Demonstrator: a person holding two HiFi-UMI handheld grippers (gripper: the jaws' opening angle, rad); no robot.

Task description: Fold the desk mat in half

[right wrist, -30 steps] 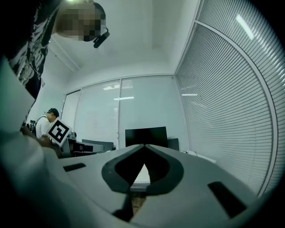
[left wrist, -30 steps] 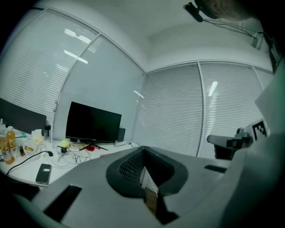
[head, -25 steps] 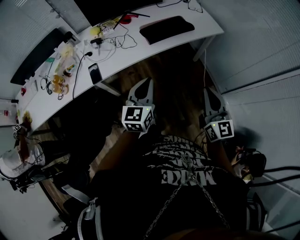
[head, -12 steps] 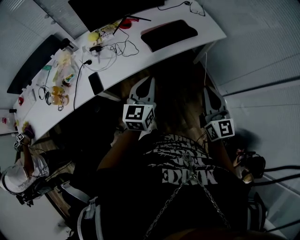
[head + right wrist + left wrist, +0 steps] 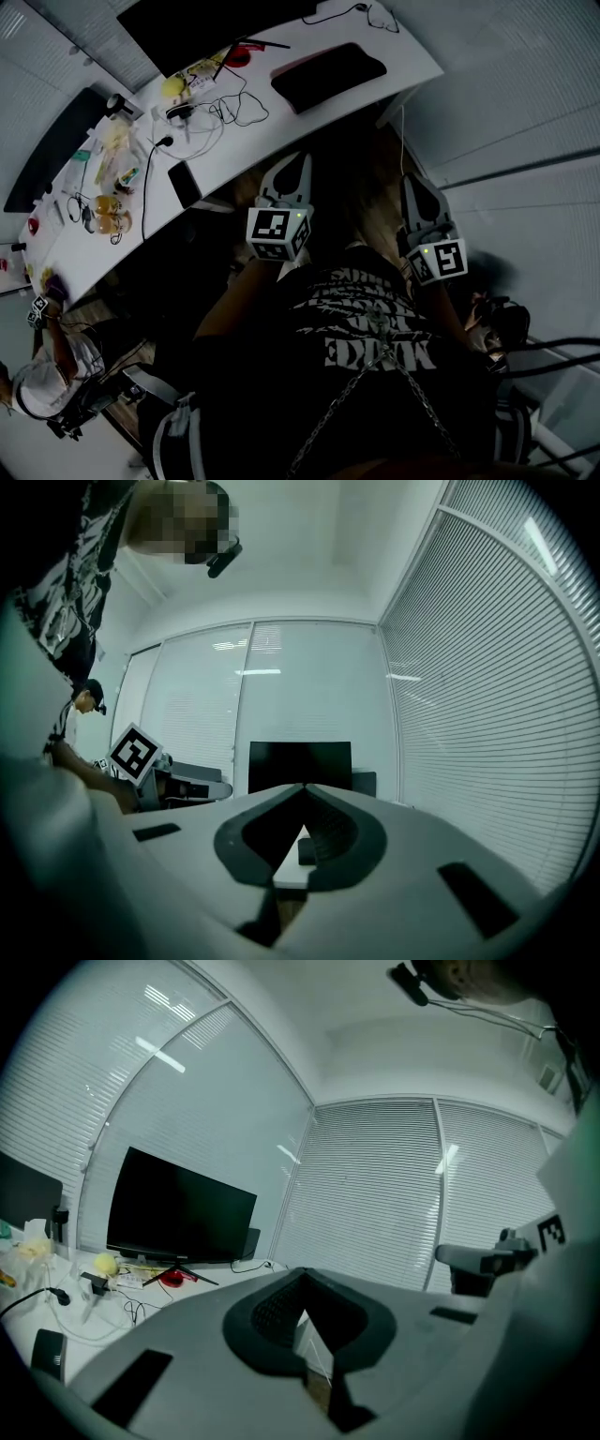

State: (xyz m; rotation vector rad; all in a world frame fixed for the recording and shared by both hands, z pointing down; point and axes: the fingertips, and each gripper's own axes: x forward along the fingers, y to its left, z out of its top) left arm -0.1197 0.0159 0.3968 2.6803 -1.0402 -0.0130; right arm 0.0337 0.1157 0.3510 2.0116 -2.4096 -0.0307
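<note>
You are holding the left tool (image 5: 296, 165) and right tool (image 5: 413, 184) pressed together and empty, well short of the bench (image 5: 412, 54). The desk mat (image 5: 328, 75) is lying at twelve o'clock. Arriving shut risks shoving it into the cables (image 5: 232, 107).

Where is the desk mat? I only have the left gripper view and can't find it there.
Observer: The head view shows the mat lying flat on the white desk, to the right of the tangled cables in that view.
Operator: Is the right gripper holding anything?
Observer: No. In its own view the right gripper has its jaws together with nothing between them.
</note>
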